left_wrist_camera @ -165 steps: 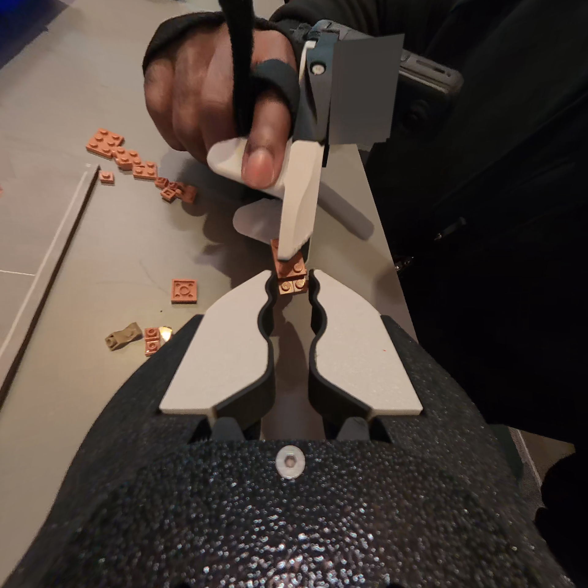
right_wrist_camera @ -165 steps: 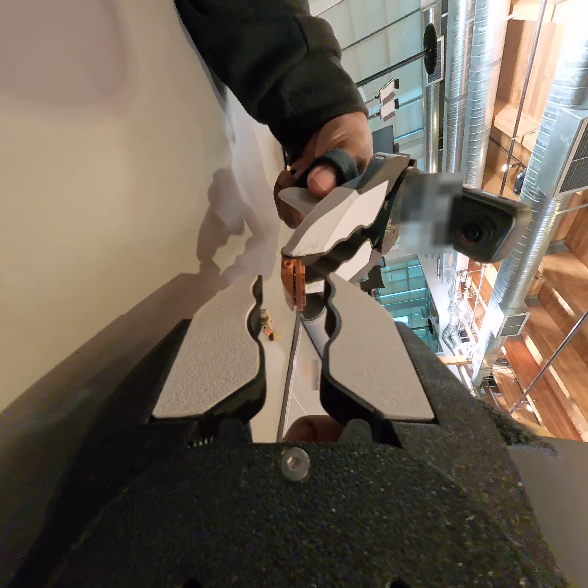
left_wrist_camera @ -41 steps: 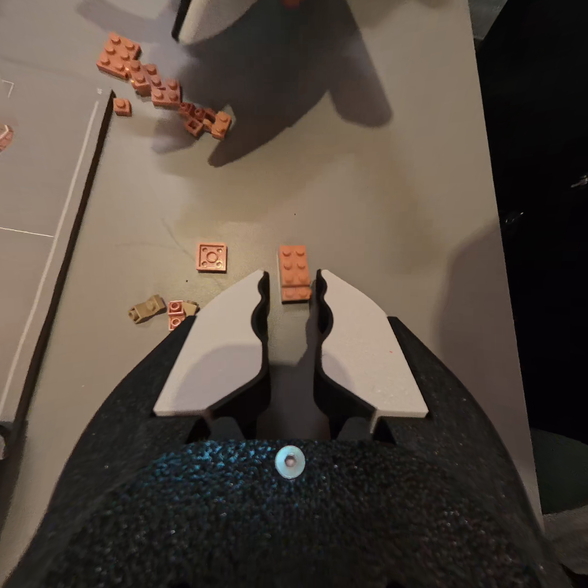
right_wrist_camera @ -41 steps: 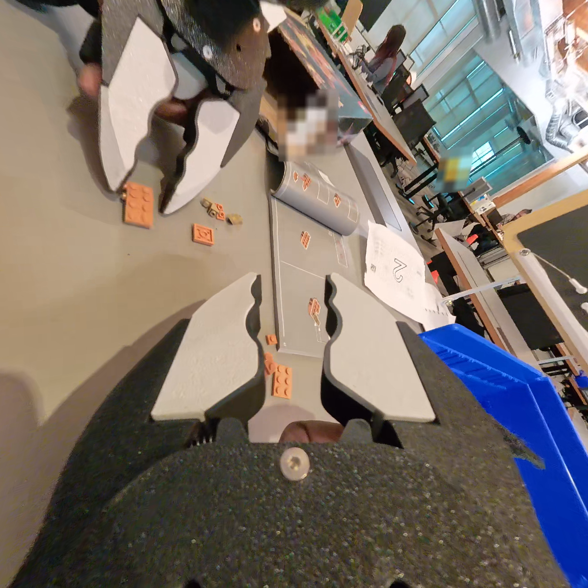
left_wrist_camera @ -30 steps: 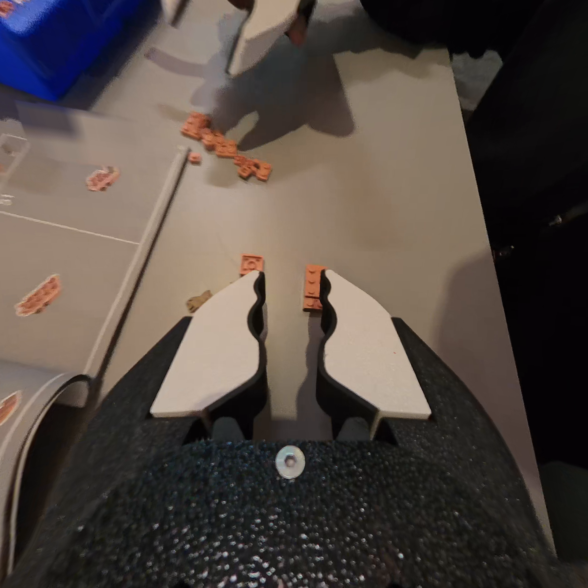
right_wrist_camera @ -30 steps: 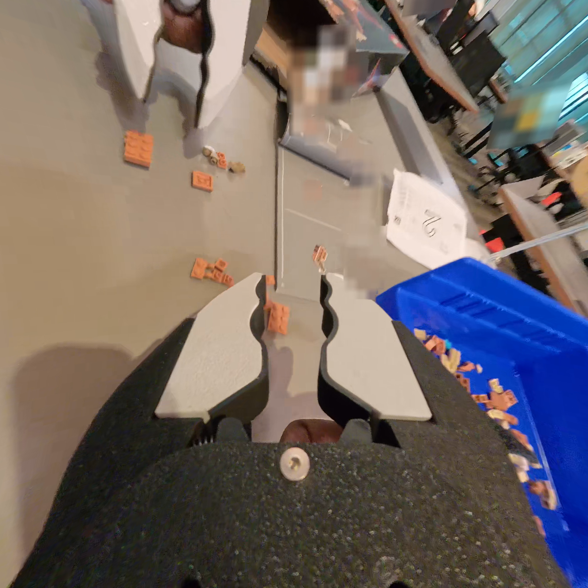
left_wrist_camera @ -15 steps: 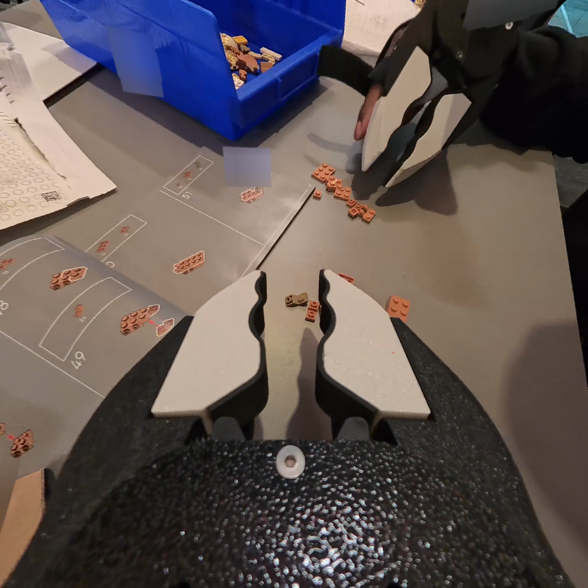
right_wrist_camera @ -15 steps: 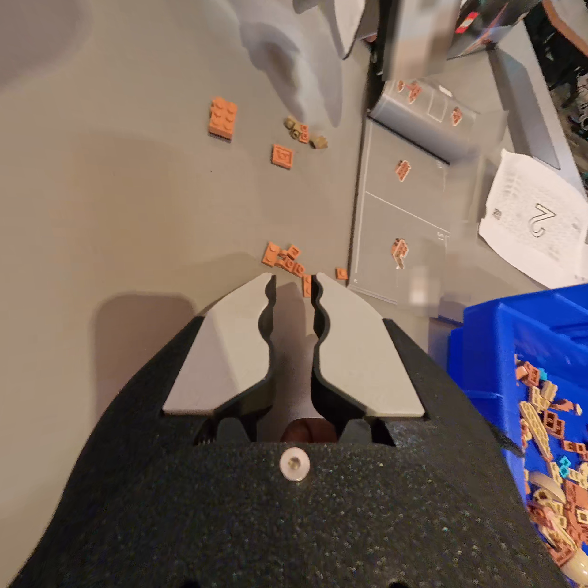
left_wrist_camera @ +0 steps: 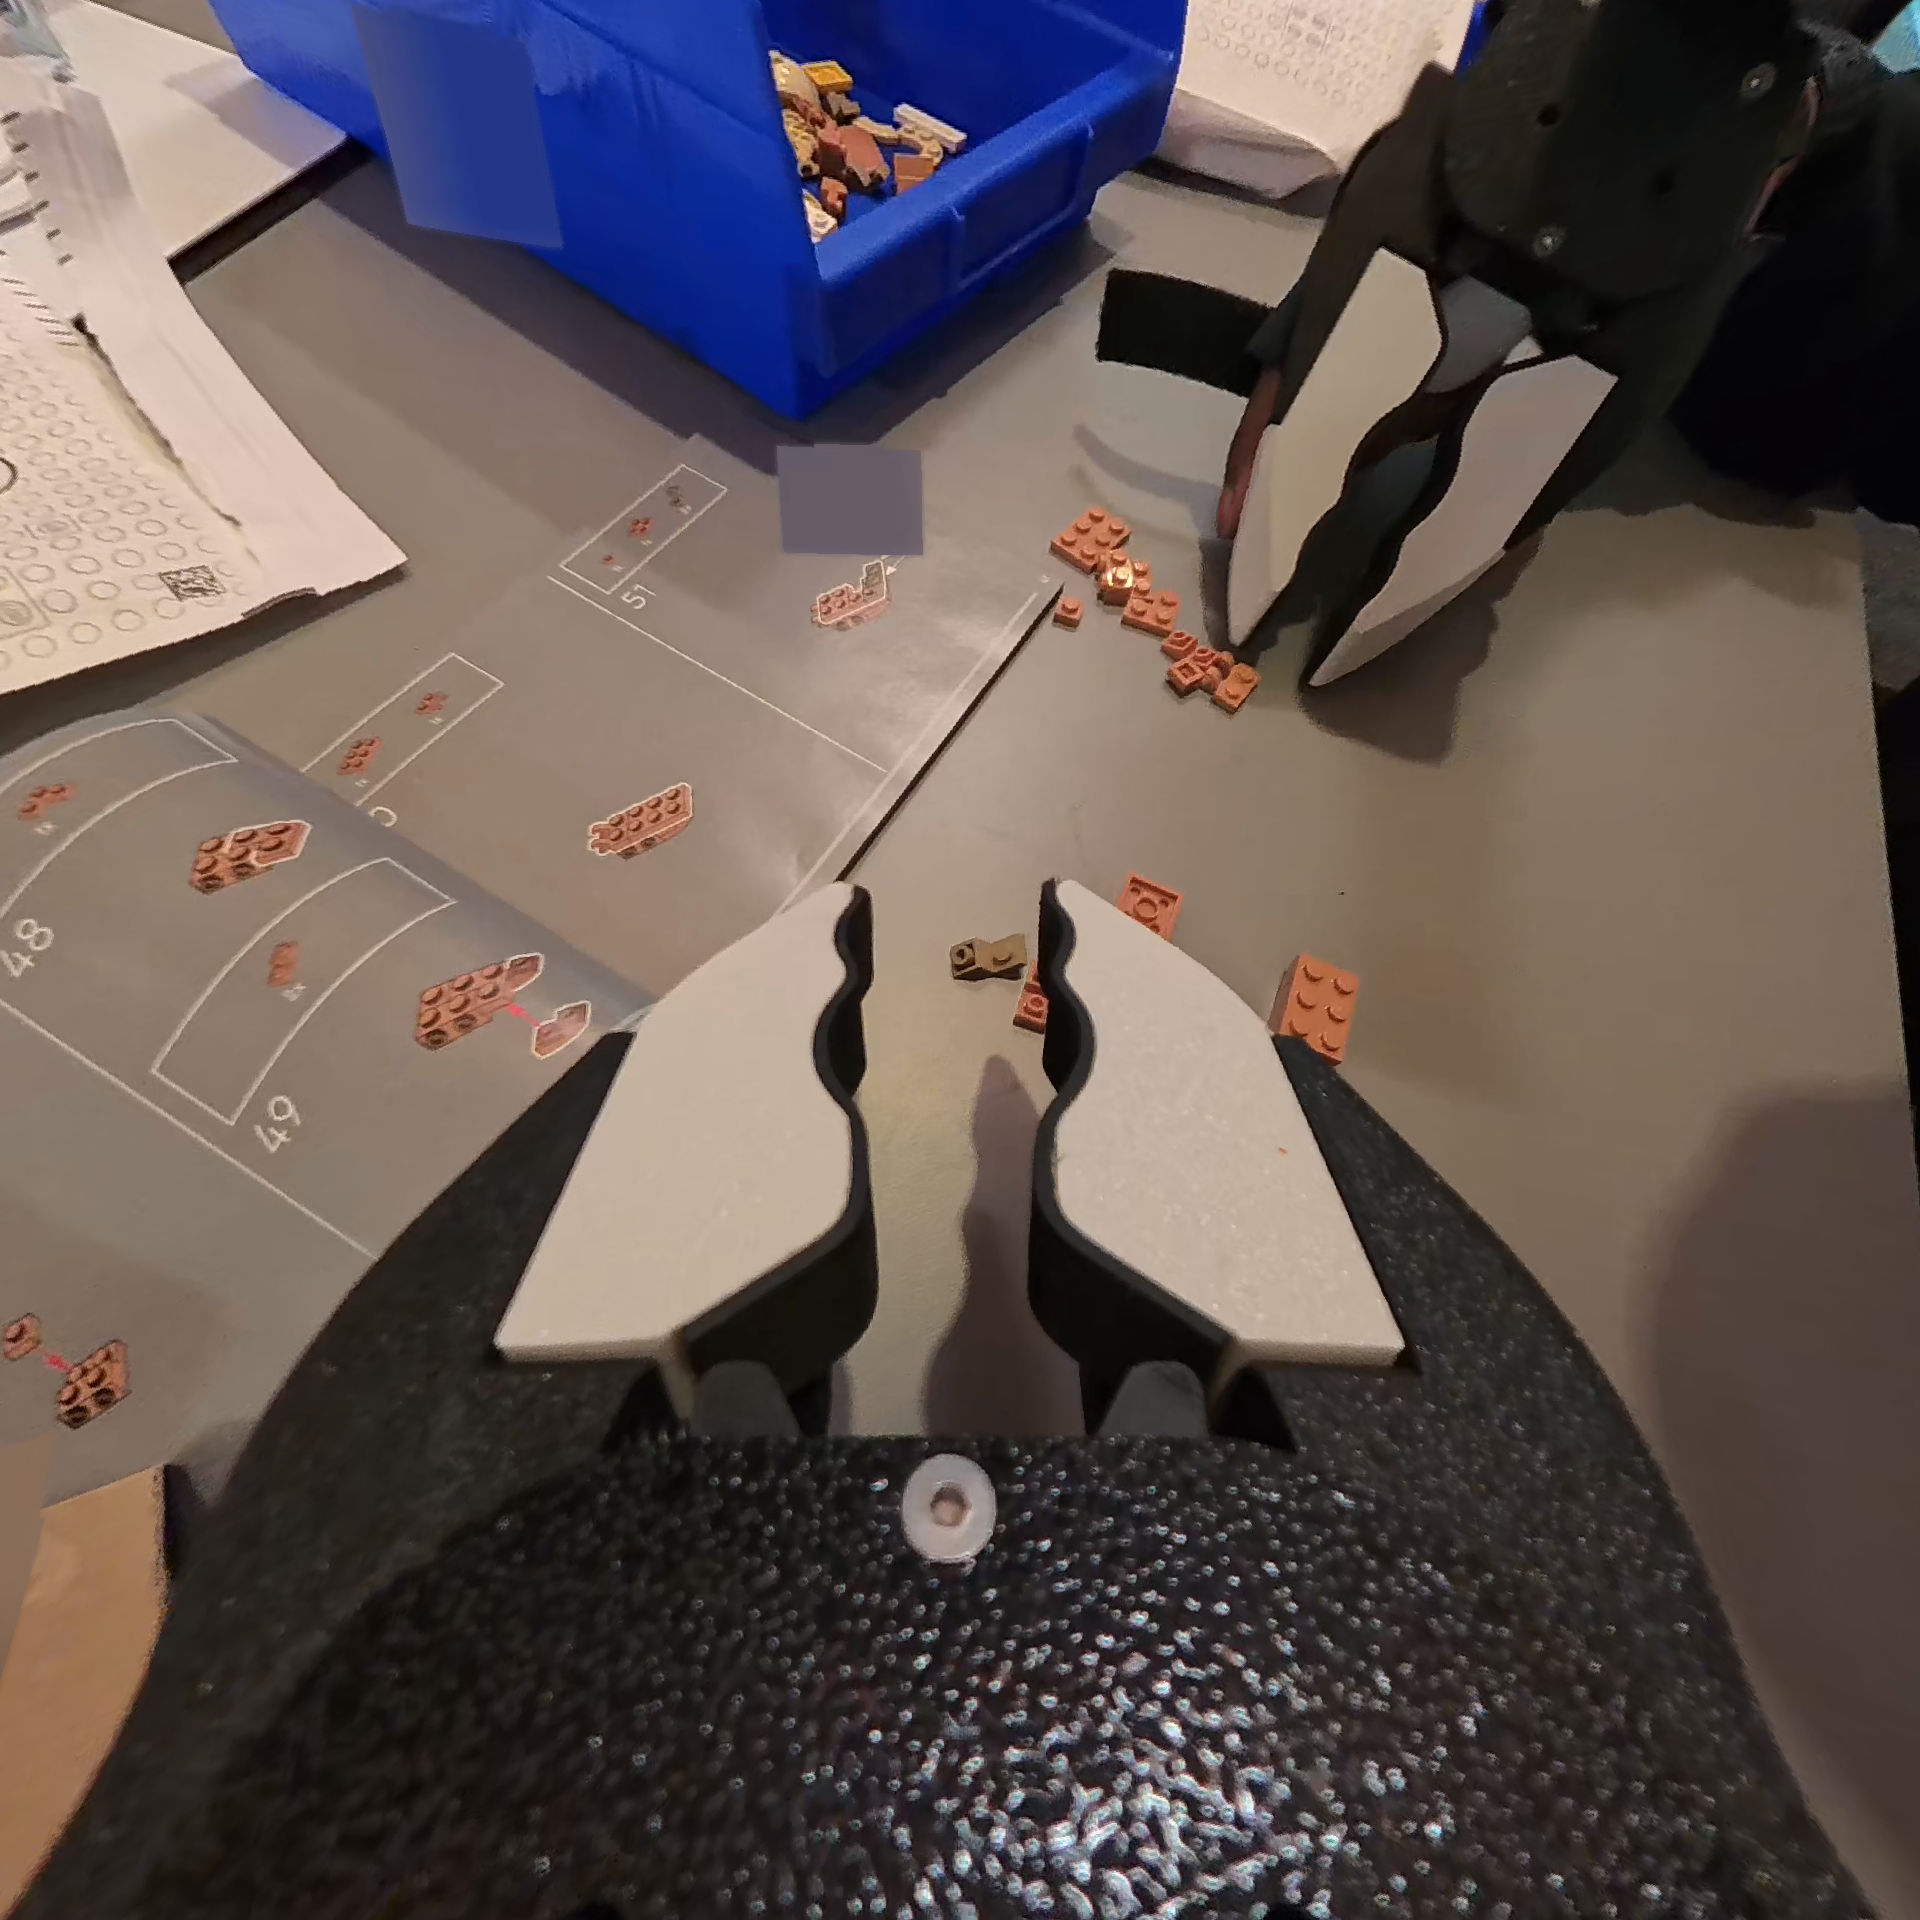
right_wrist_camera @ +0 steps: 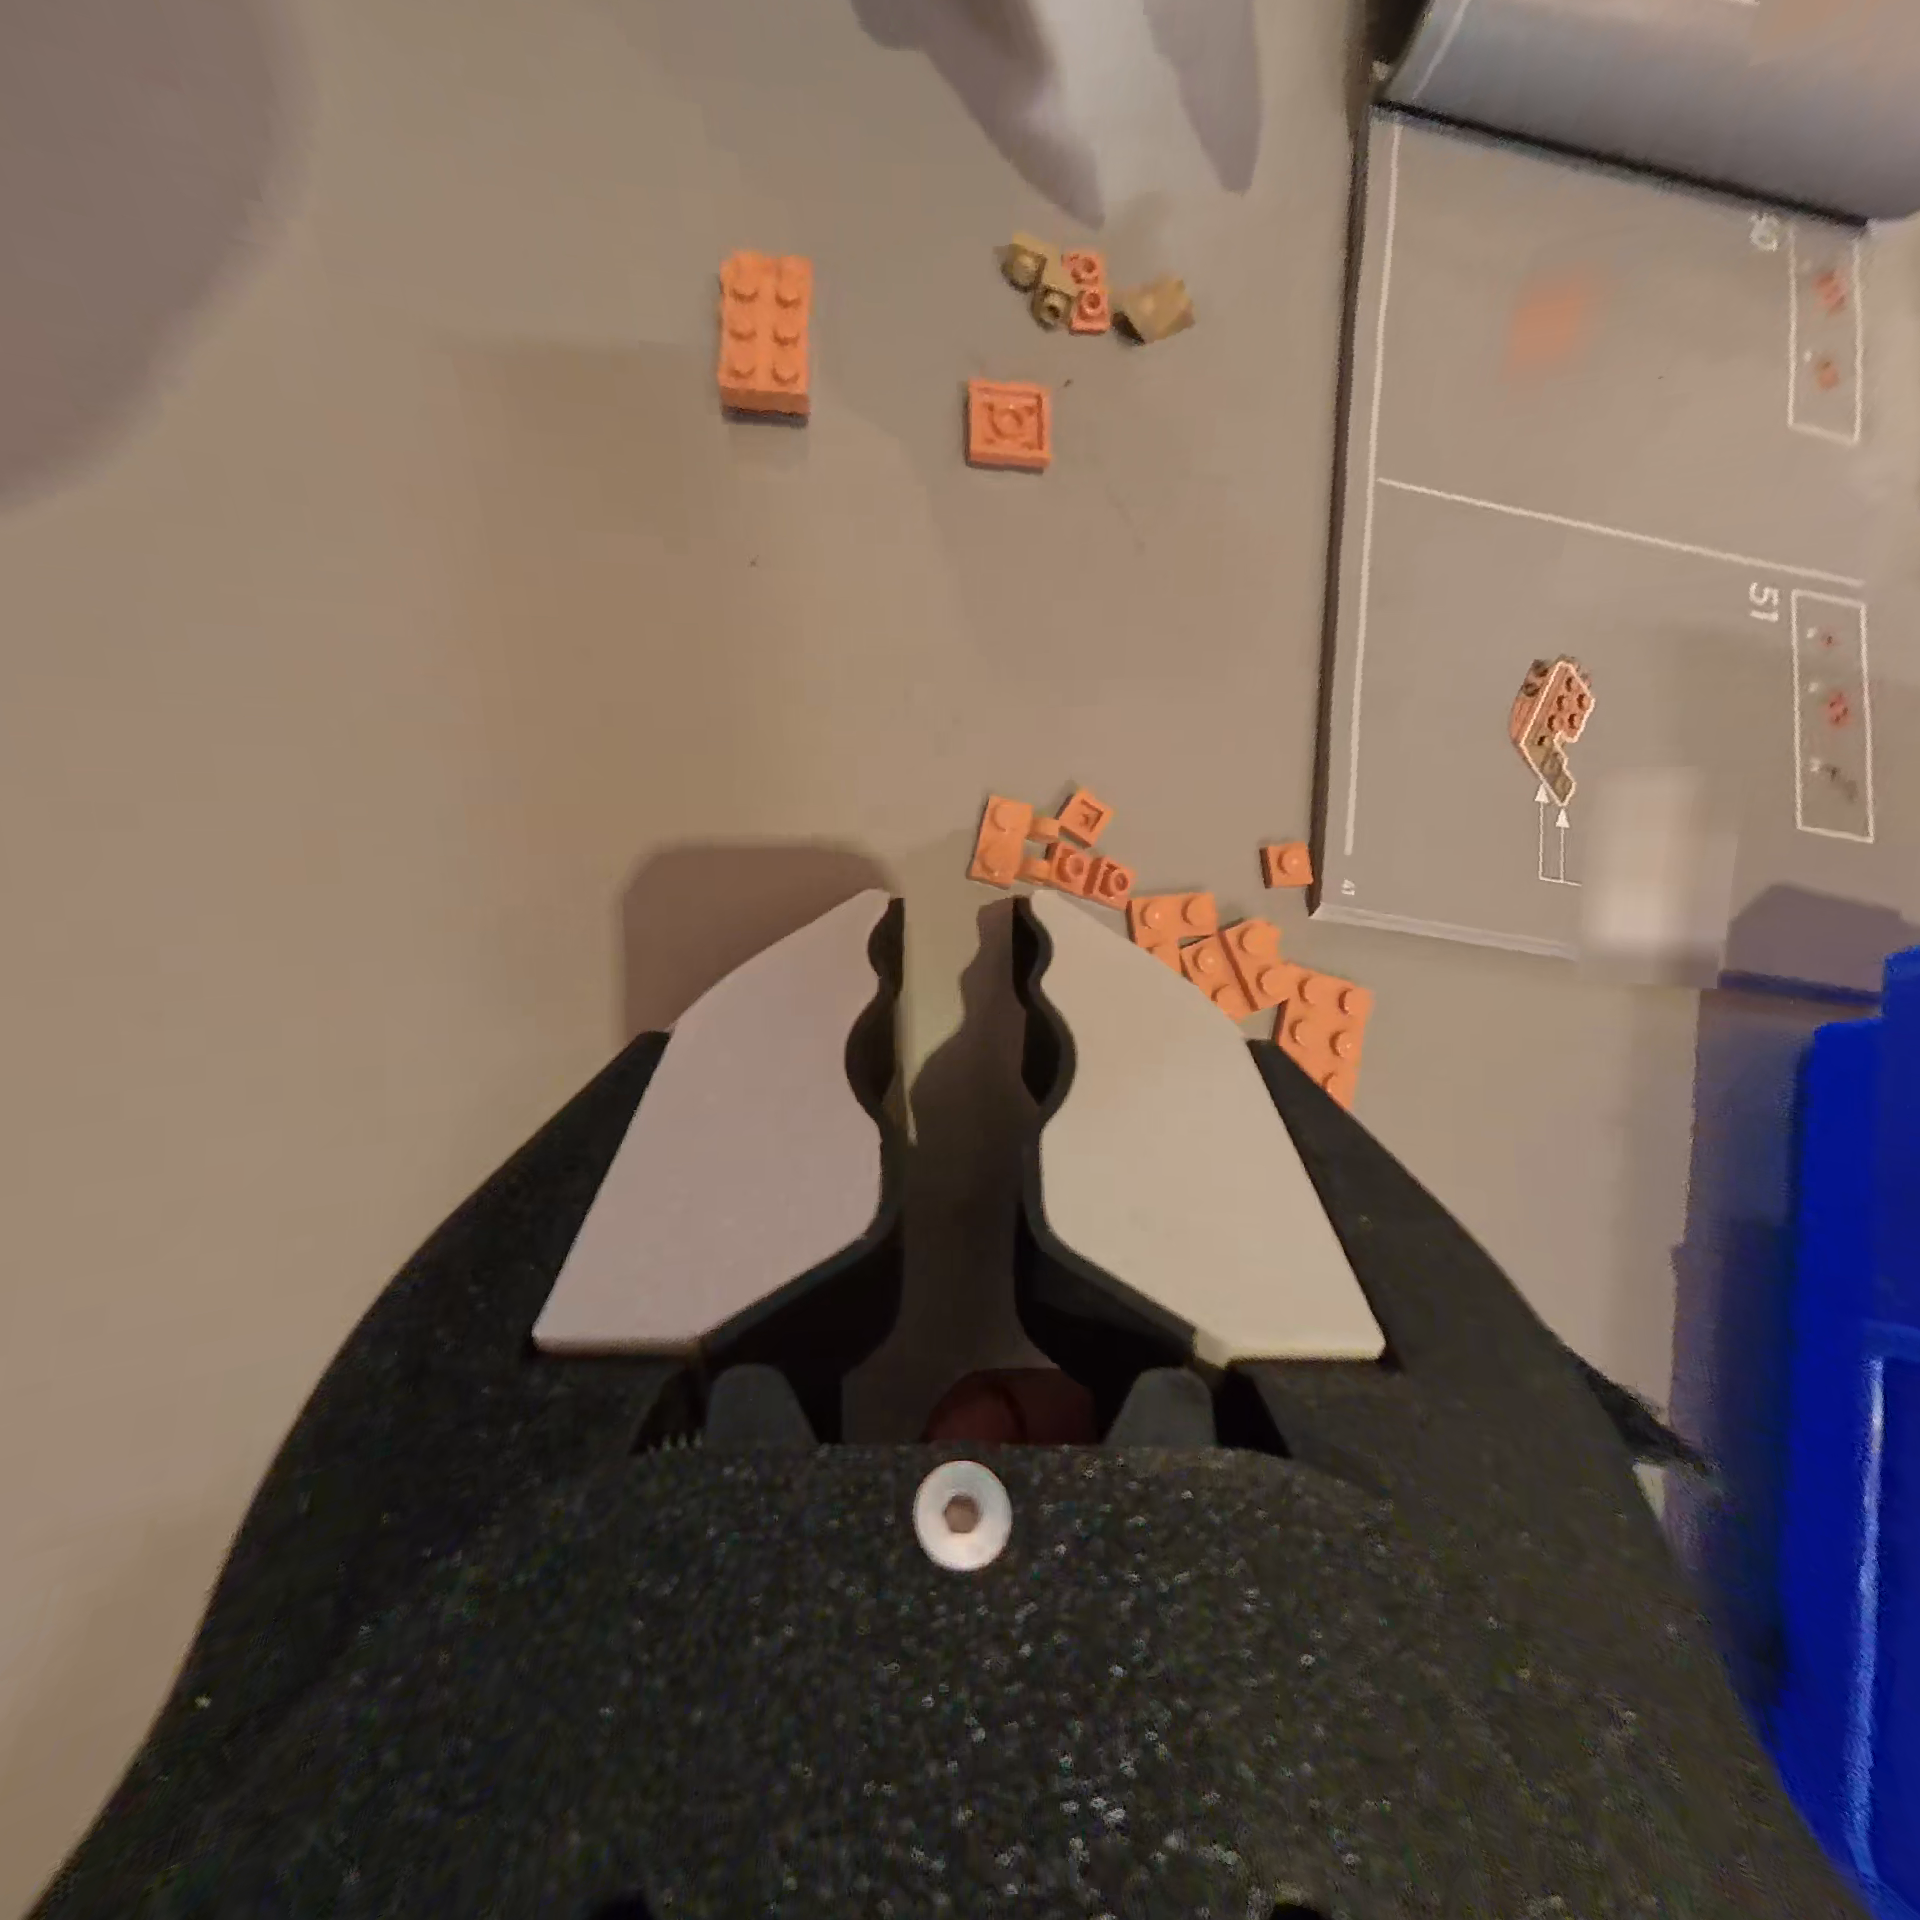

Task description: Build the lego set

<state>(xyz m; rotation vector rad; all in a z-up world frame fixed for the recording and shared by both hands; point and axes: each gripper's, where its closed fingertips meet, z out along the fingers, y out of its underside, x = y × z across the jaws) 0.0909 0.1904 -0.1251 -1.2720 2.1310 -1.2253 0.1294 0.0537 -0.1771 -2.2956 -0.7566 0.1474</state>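
Overhead, both sets of fingers spread, gripping nothing: left gripper (left_wrist_camera: 951,914) above olive-tan bracket piece (left_wrist_camera: 987,956); right gripper (right_wrist_camera: 956,914) beside scattered orange studded plates (right_wrist_camera: 1195,935) on grey desk (right_wrist_camera: 416,623). Grey printed instruction booklet (left_wrist_camera: 468,831) alongside, writing not transcribed.

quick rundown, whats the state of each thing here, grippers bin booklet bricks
left gripper: open, holding nothing
right gripper: open, holding nothing
blue bin: holds loose pieces
instruction booklet: open, flat
orange 2x3 brick: lying studs up
square orange plate: underside up
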